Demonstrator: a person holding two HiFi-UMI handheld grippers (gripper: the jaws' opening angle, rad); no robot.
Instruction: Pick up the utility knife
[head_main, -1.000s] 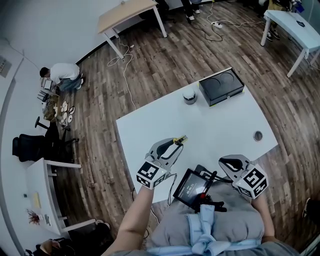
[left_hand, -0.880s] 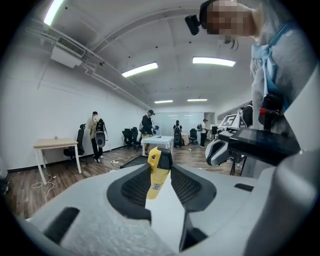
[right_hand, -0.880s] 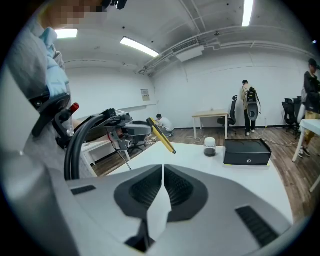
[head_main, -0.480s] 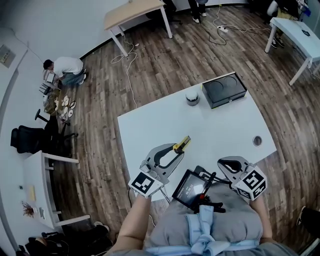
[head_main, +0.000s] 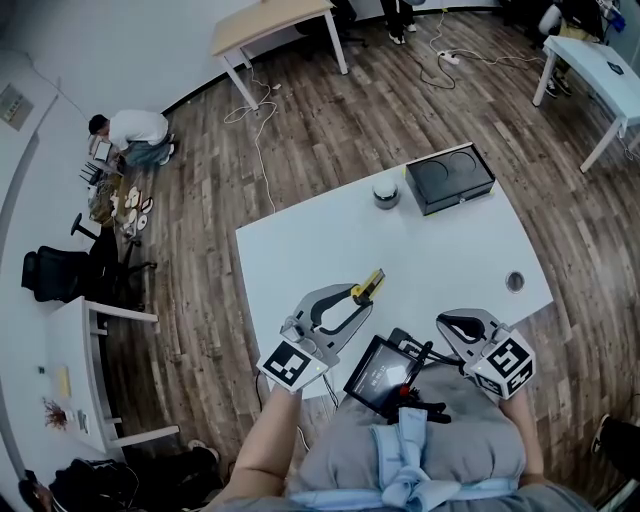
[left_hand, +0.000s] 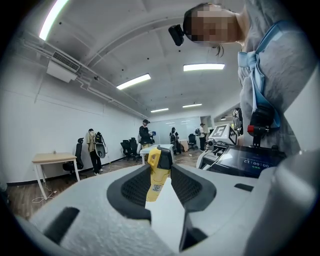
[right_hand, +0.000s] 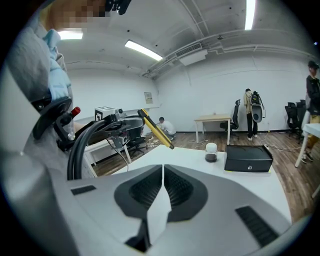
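In the head view, the left gripper is hovering over the near part of the white table, its jaws clamping the yellow utility knife, which is sticking out past their tips toward the table's middle. The right gripper is hanging at the table's near edge, well apart from the knife. A small screen unit is sitting between the two grippers, close to the person's body. A black box and a small jar are standing just beside each other at the far edge.

In the left gripper view, the left gripper is pinching the utility knife between its ridged pads, the yellow body with its black top pointing away from the camera. The screen unit is glowing at the right (its digits are too small to read).

In the right gripper view, the right gripper is holding nothing, its jaws pressing together. The utility knife is slanting above the table's left side. The jar and the black box are standing farther back on the table.
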